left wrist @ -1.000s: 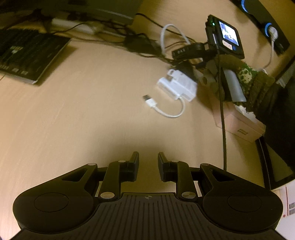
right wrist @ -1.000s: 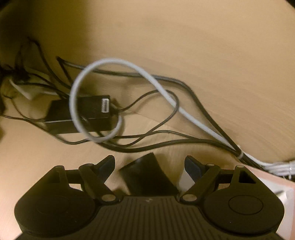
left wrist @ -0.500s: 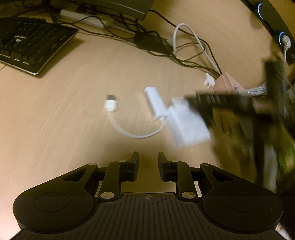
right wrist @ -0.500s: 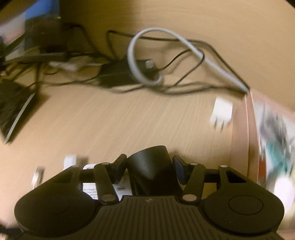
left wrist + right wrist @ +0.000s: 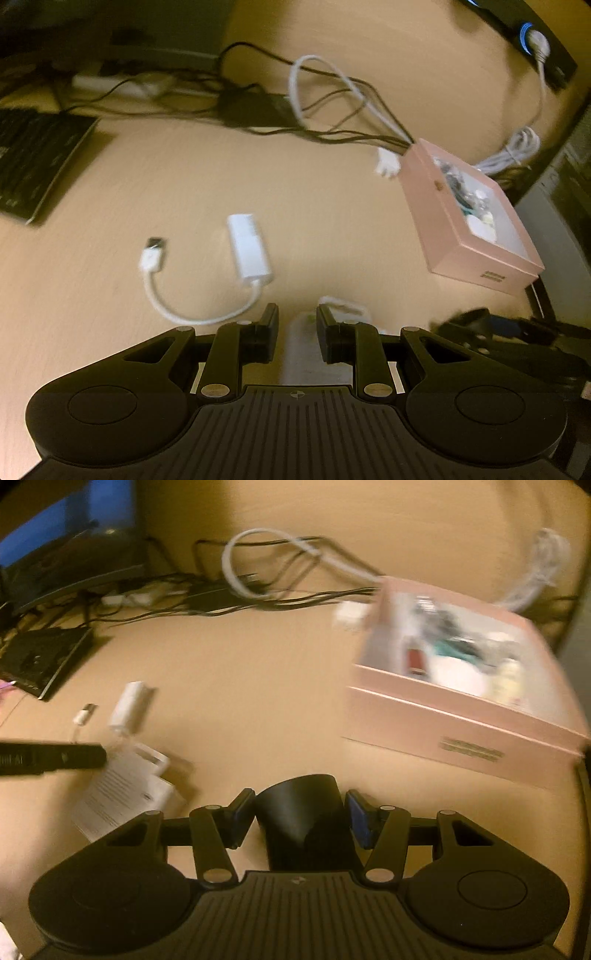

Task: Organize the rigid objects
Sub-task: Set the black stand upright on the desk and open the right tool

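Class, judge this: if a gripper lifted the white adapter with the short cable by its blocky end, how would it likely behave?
The white adapter looks like a rigid plastic block, so it should probably hold shape between fingers. Its thin cable curves loosely on the desk, so the plug would likely dangle and swing. It seems small, probably light.

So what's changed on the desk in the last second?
The right gripper has just closed its jaws on the black object and swung from the tangled cables toward the pink box. The white adapter and keyboard stayed put; the left gripper keeps its narrow gap.
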Demonstrator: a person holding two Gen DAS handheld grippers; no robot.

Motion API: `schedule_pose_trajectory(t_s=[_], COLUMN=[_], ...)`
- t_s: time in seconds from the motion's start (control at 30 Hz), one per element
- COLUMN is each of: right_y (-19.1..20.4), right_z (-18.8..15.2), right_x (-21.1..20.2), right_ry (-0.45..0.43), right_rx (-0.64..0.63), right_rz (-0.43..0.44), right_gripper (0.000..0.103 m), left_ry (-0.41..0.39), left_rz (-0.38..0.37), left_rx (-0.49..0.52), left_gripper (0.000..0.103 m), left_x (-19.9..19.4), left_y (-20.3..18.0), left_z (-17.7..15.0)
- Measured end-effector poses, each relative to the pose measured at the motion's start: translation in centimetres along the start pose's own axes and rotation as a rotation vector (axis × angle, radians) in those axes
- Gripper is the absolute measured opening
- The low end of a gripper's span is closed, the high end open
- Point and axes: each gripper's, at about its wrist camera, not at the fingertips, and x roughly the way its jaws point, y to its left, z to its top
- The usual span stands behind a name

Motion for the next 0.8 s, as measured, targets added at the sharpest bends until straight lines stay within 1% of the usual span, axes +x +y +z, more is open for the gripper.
schedule_pose_trajectory(t_s=[0.03, 0.07, 0.1, 0.13, 0.17, 0.23, 0.27, 0.3, 0.37, 0.43, 0.5, 0.53, 0.6, 0.63, 0.67, 0.7, 0.73, 0.77, 0.8], right_y=[-0.8, -1.4, -2.0, -2.5, -2.9, -3.5, -3.6, -3.7, -3.6, -3.3, -3.2, -3.1, -3.4, -3.4, -3.6, -3.7, -3.7, -3.8, -3.9], right_z=[-0.2, -0.6, -0.9, -1.4, -1.8, -2.7, -3.2, -3.7, -4.5, -5.0, -5.3, -5.4, -5.6, -5.7, -5.8, -6.0, -6.1, -6.4, -6.5], right_x=[-0.4, -0.9, -1.6, -2.3, -2.8, -3.8, -4.2, -4.5, -5.3, -5.7, -6.0, -5.9, -5.8, -5.7, -5.6, -5.6, -5.6, -5.7, -5.8], right_ry=[-0.008, -0.015, -0.027, -0.043, -0.058, -0.073, -0.077, -0.081, -0.087, -0.095, -0.098, -0.096, -0.084, -0.078, -0.072, -0.067, -0.064, -0.064, -0.063], right_rx=[0.014, 0.027, 0.037, 0.044, 0.049, 0.054, 0.053, 0.05, 0.036, 0.022, 0.031, 0.04, 0.062, 0.07, 0.077, 0.082, 0.084, 0.086, 0.089], right_rz=[-0.008, -0.016, -0.029, -0.042, -0.054, -0.07, -0.075, -0.078, -0.082, -0.084, -0.089, -0.092, -0.102, -0.109, -0.116, -0.121, -0.124, -0.127, -0.13], right_gripper=[0.056, 0.059, 0.064, 0.065, 0.068, 0.069, 0.07, 0.07, 0.07, 0.07, 0.07, 0.07, 0.07, 0.07, 0.07, 0.07, 0.07, 0.07, 0.07], left_ry=[-0.007, -0.018, -0.036, -0.053, -0.068, -0.096, -0.099, -0.092, -0.043, -0.003, 0.005, 0.006, 0.019, 0.026, 0.004, 0.004, 0.006, 0.013, 0.014], left_rz=[-0.002, 0.001, 0.013, 0.029, 0.05, 0.092, 0.101, 0.097, 0.038, -0.012, -0.019, -0.008, 0.023, 0.036, 0.04, 0.038, 0.021, 0.007, -0.005], left_rx=[0.021, 0.04, 0.054, 0.06, 0.061, 0.038, 0.022, 0.009, 0.022, 0.102, 0.223, 0.293, 0.386, 0.405, 0.429, 0.449, 0.458, 0.464, 0.478], left_gripper=[0.024, 0.025, 0.025, 0.025, 0.025, 0.024, 0.024, 0.024, 0.024, 0.024, 0.025, 0.025, 0.025, 0.027, 0.028, 0.028, 0.032, 0.038, 0.051], left_x=[0.0, -0.2, -0.5, -0.7, -0.9, -1.3, -1.5, -1.6, -1.7, -2.1, -2.4, -2.4, -1.6, -1.1, -1.0, -0.8, -0.7, -0.5, -0.3], left_y=[-0.5, -0.9, -1.1, -1.2, -1.1, -0.5, 0.0, 0.4, 0.6, -0.5, -2.3, -3.3, -4.9, -5.4, -5.9, -6.4, -6.7, -7.0, -7.4], left_z=[0.1, 0.1, 0.1, 0.1, 0.2, 0.4, 0.4, 0.5, 0.4, -0.3, -1.5, -2.2, -3.4, -3.6, -3.9, -4.1, -4.2, -4.3, -4.3])
